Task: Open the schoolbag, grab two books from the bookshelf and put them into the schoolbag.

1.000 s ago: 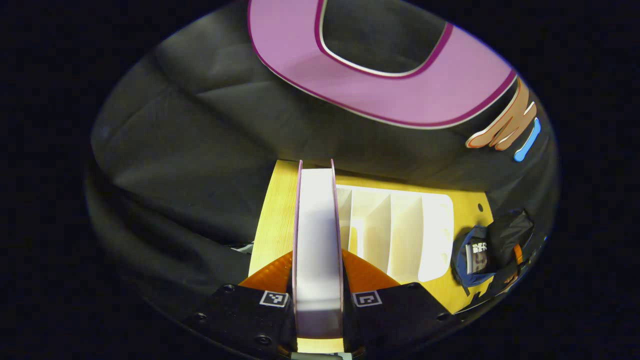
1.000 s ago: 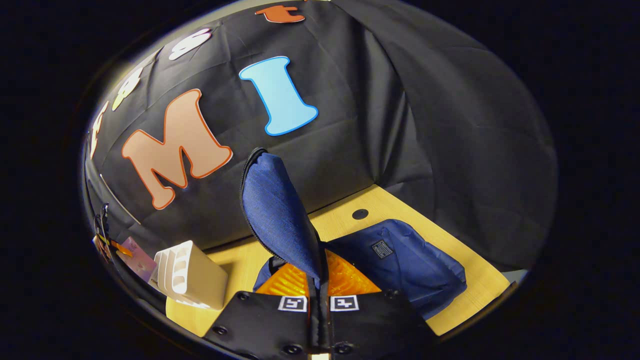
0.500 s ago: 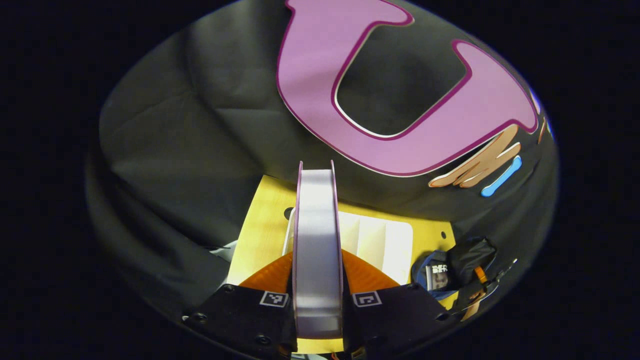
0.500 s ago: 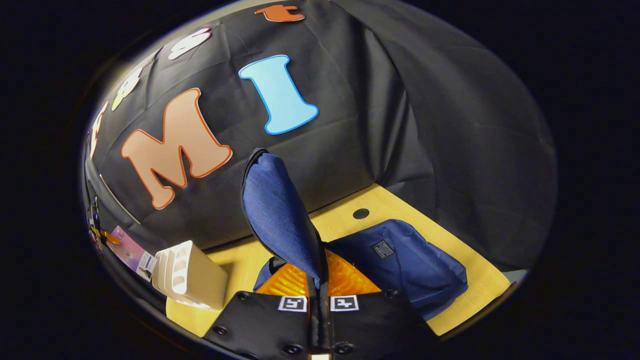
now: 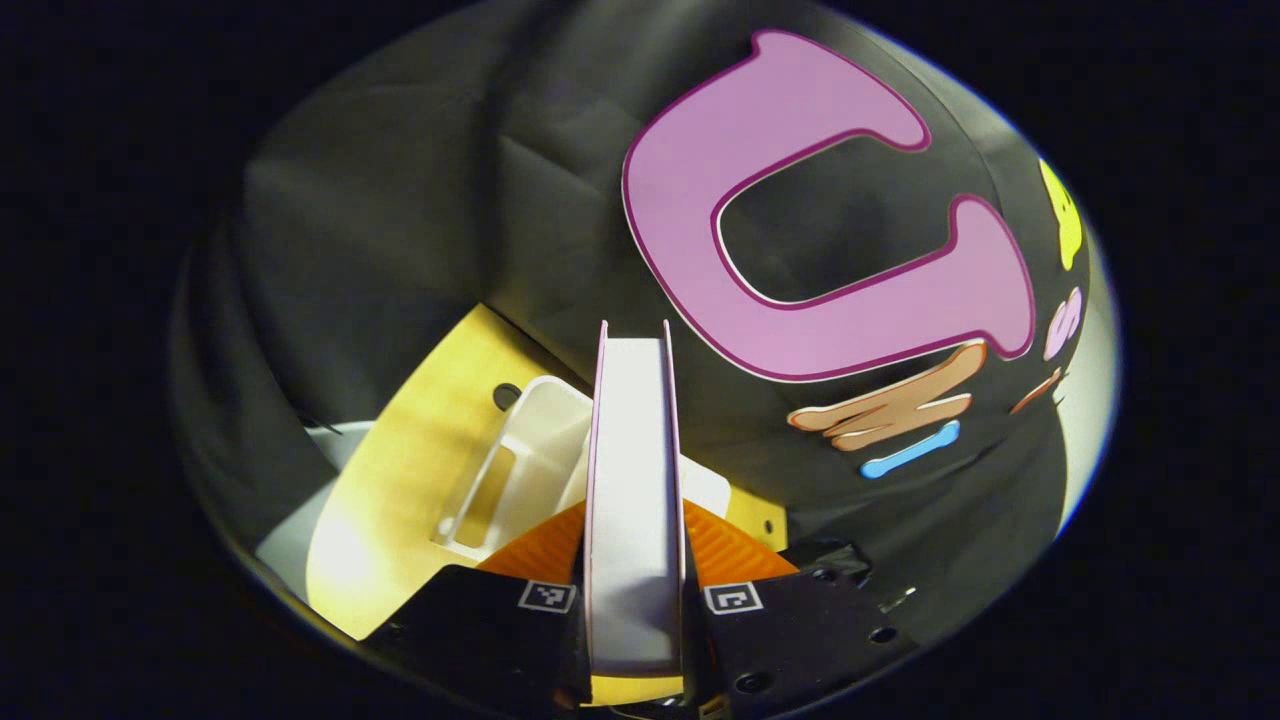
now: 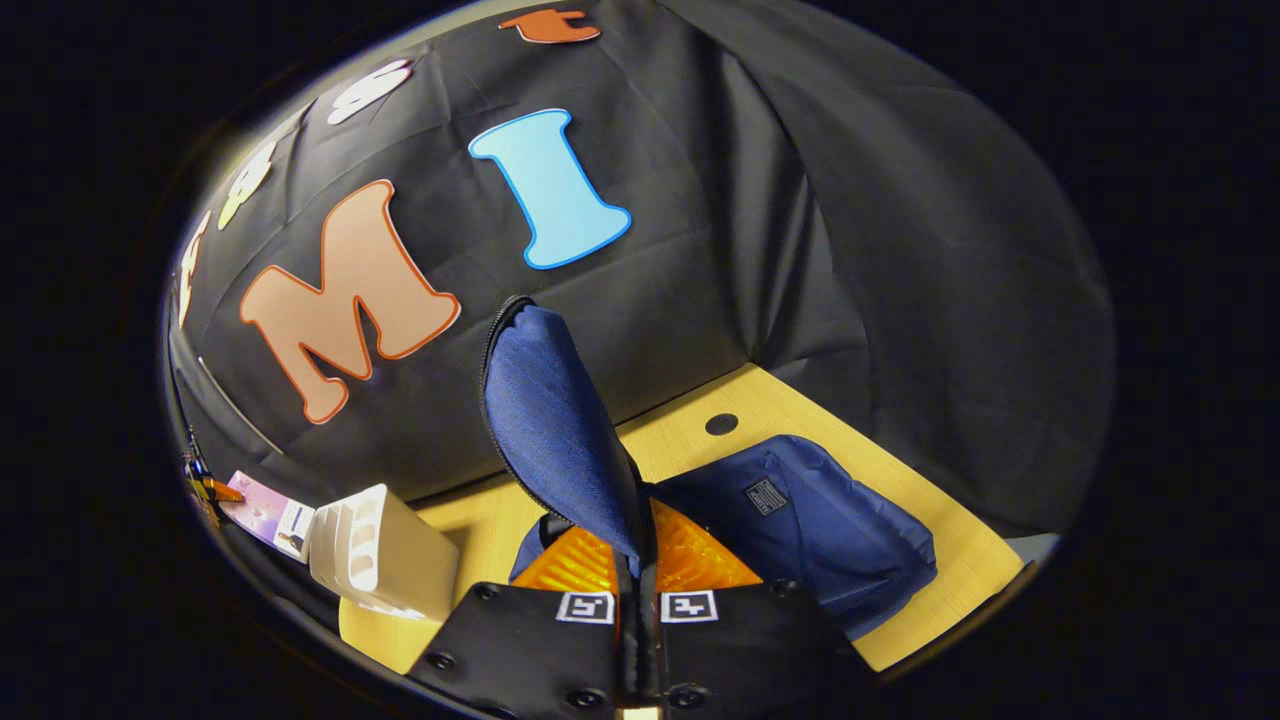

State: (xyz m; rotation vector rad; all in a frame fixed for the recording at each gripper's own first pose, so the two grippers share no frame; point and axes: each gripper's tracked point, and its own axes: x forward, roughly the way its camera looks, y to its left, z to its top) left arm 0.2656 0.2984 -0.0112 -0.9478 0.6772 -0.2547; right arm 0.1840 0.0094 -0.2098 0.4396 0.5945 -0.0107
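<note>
- Gripping a book (image 5: 634, 500), the left tool (image 5: 634, 610) shows at the bottom of the left gripper view; both fingers press on the covers and the white page edges face the camera.
- The book stands on its edge between the fingers, held above the table (image 5: 400, 480).
- Below and to the left of the book stands the white bookshelf (image 5: 520, 450), on the yellow wooden table; the book hides a part of it.
- A small dark hole (image 5: 506, 396) is in the table top, just beside the far corner of the bookshelf.

- In the right gripper view, the right tool (image 6: 637, 640) is closed on the blue flap (image 6: 555, 430) of the schoolbag (image 6: 810, 530); the two fingers are pressed together with the cloth between them.
- The flap rises upright from the fingers, and a zipper runs along its left edge.
- The rest of the schoolbag lies flat on the table (image 6: 950, 560), to the right of the tool, with a small label on its upper side.
- The bookshelf (image 6: 385, 550) stands at the left end of the table, well apart from the schoolbag.
- Left of the bookshelf, at the edge of this view, the book (image 6: 265, 515) is seen with the left tool (image 6: 205, 488) on it; it is too small to tell more.
- One dark hole (image 6: 721, 424) is in the table behind the schoolbag.
</note>
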